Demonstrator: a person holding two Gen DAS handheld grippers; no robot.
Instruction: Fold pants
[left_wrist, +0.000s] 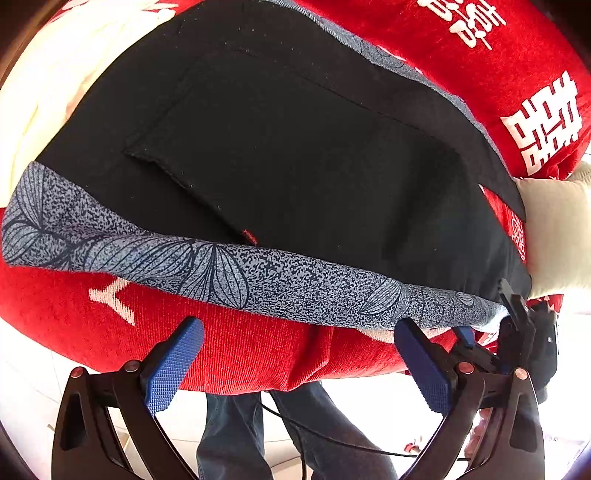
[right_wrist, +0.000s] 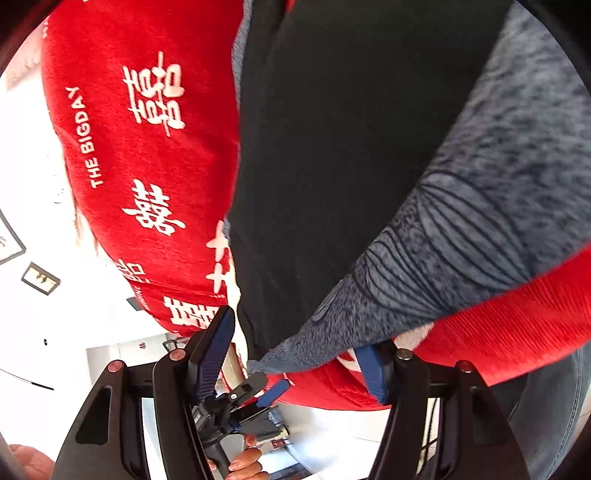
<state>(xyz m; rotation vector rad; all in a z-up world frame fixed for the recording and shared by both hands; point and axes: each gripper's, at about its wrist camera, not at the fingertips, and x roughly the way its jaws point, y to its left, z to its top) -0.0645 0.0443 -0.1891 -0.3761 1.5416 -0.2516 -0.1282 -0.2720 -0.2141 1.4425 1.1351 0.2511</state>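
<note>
The black pants (left_wrist: 295, 155) with a grey leaf-patterned band (left_wrist: 229, 273) lie spread on a red blanket (left_wrist: 258, 354); a patch pocket shows in the middle. My left gripper (left_wrist: 295, 354) is open and empty, just short of the grey band's near edge. The other gripper (left_wrist: 517, 332) shows at the band's right corner. In the right wrist view the pants (right_wrist: 332, 166) fill the frame and my right gripper (right_wrist: 299, 350) is open, its jaws on either side of the grey band's corner (right_wrist: 273, 360). The left gripper (right_wrist: 258, 387) shows there below that corner.
The red blanket (right_wrist: 147, 147) carries white characters and the words THE BIGDAY. A beige cushion (left_wrist: 557, 236) lies at the right. A white cloth (left_wrist: 48, 92) lies at the far left. The person's jeans-clad legs (left_wrist: 236, 435) and a cable stand below the blanket edge.
</note>
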